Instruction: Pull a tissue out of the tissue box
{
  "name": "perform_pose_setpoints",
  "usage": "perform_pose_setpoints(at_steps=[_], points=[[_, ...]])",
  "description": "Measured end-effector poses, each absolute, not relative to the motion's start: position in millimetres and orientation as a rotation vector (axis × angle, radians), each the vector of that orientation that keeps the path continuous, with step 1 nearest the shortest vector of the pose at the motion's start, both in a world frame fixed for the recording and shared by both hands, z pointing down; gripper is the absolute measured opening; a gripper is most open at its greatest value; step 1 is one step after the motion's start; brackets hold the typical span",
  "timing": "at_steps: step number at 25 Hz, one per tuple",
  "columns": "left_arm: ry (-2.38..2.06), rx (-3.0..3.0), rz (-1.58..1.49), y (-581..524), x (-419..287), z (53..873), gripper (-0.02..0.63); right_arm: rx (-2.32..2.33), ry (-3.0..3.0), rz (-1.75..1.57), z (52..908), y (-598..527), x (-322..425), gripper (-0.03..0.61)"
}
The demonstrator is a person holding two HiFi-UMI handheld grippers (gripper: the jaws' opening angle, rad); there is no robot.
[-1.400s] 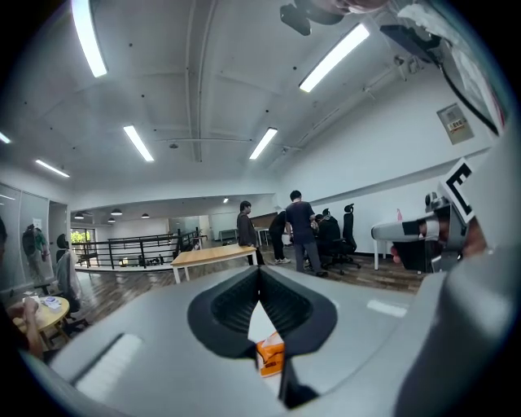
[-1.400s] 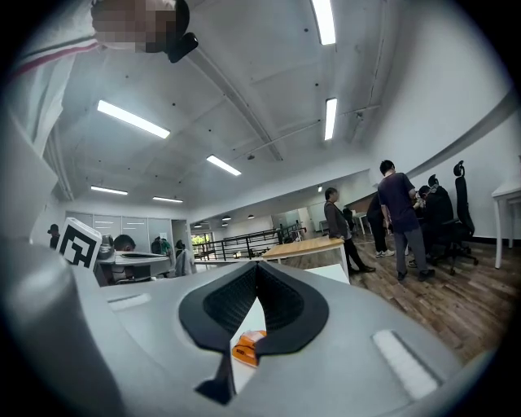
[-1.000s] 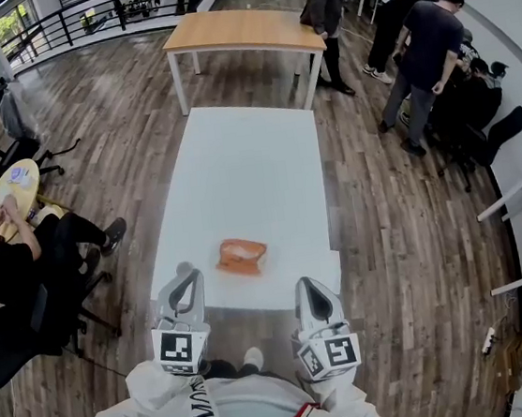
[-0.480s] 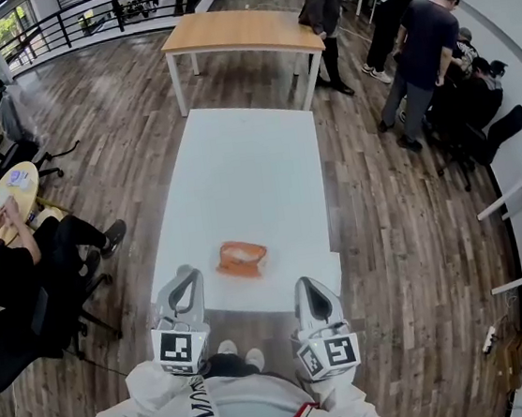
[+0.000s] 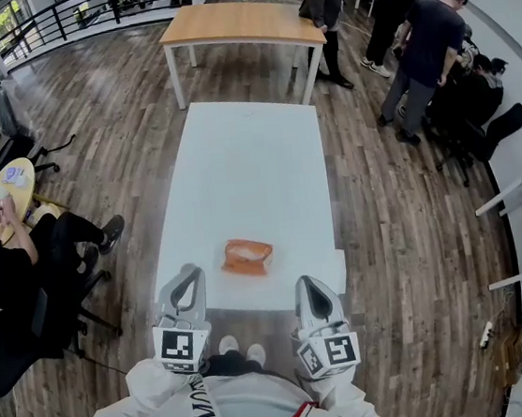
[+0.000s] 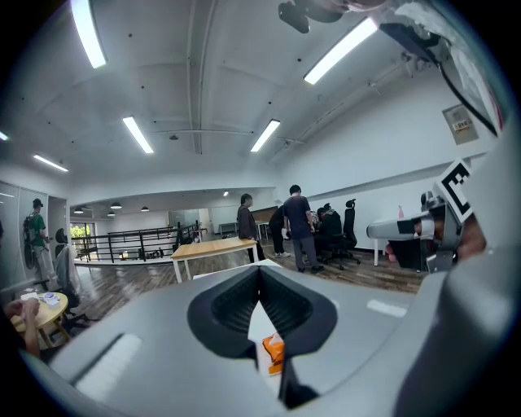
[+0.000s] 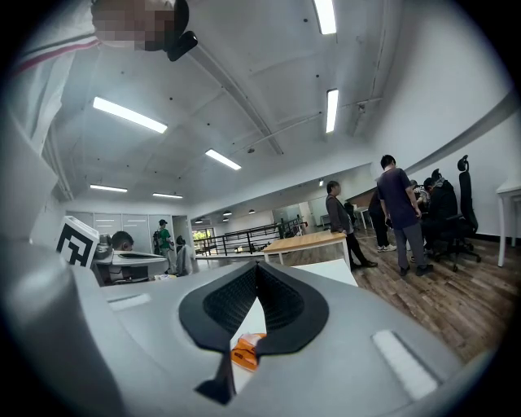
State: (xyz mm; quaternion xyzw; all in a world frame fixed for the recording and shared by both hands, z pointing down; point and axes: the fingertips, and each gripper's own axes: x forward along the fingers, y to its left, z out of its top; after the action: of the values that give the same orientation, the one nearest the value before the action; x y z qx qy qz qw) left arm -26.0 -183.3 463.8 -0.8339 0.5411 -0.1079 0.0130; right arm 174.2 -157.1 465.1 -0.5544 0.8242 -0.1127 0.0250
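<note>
Two tools are held short of the table's (image 5: 245, 157) near edge, neither touching anything: the left hand-held gripper (image 5: 190, 272) and the right hand-held gripper (image 5: 307, 285), both with jaws clenched together and nothing between them. The tissue box (image 5: 247, 256), orange, lies close to that near edge, about midway between the table's long sides and just beyond the two tools. The step in hand looks like the approach, so nothing of the pull seems done yet. To do it well, one tool should probably spread its jaws before it comes down over the slot in the box's top. It should then pinch only the tissue and draw it straight up. The other tool could press on a side of the box, since so light a box may well lift or slide toward the edge with the pull. Reaching from above rather than level would likely suit the slot better. Whether a tissue stands out of the slot is too small to tell from the head view, where only a pale patch shows on the top. In both gripper views the box is a mere orange sliver in the gap under the closed jaws. The person's hands are hidden beneath the tools and the white sleeves.
</note>
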Motion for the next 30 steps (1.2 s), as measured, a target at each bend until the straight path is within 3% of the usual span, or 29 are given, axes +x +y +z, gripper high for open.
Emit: perform_pose_setpoints(at_steps=[23, 30], points=[[1.644, -2.706, -0.3, -202, -29, 479, 0.0, -1.763, 2.821, -0.336, 503, -206, 153, 0.002], [1.645, -2.719, -0.288, -205, -26, 483, 0.0, -1.748, 2.956, -0.358, 528, -220, 147, 0.04]])
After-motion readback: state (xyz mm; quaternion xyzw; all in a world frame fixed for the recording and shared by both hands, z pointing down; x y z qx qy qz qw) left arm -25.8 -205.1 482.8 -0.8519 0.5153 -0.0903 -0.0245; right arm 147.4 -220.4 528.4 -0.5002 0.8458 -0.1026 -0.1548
